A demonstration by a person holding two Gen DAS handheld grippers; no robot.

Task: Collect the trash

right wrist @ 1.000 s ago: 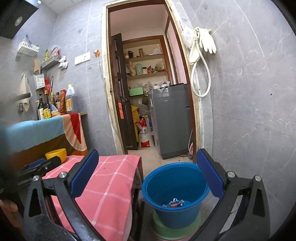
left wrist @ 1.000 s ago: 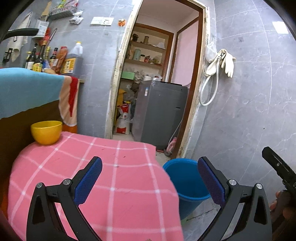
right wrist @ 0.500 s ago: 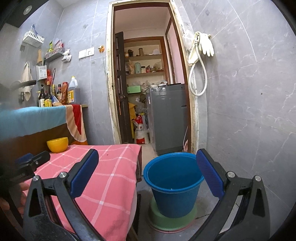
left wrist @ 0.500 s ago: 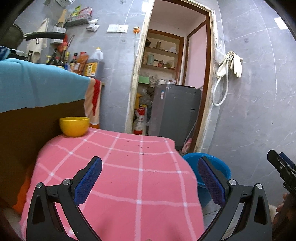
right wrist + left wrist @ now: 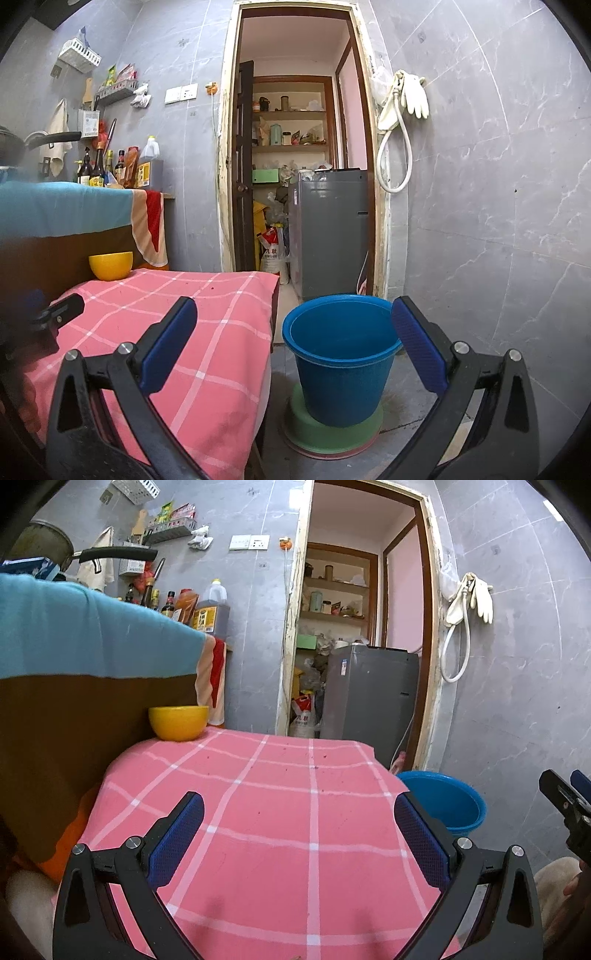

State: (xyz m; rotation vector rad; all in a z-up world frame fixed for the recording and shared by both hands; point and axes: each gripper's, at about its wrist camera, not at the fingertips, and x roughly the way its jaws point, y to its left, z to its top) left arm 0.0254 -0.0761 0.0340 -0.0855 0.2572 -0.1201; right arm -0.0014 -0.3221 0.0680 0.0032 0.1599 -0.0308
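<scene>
Both cameras have dropped lower over the last second, so the bucket's inside, where a crumpled wrapper showed a second ago, is now out of sight.

Left wrist view: the left gripper (image 5: pixel 297 818) hangs over the near half of the pink checked tablecloth (image 5: pixel 258 812), fingers spread wide with nothing between them. A yellow bowl (image 5: pixel 178 722) sits at the far left corner of the table, against the brown board. The cloth only shows a few dark specks (crumbs maybe, too small to call). The blue bucket (image 5: pixel 448 805) peeks out past the table's right edge, down on the floor, and the tip of the right gripper (image 5: pixel 567 805) pokes in at the right edge of the picture.

Right wrist view: the right gripper (image 5: pixel 293 347) is spread open too and empty, looking almost straight at the bucket (image 5: pixel 341 365), which stands upright on a green base (image 5: pixel 332 435) just beside the table's right edge. Plain blue plastic, round, open top; from this height I can't see whether trash lies in it.

My read: no loose trash is visible on the table, so collecting looks about done. If anything more turns up, the right hand is nearer the bucket, which lies ahead of and below its fingers.
</scene>
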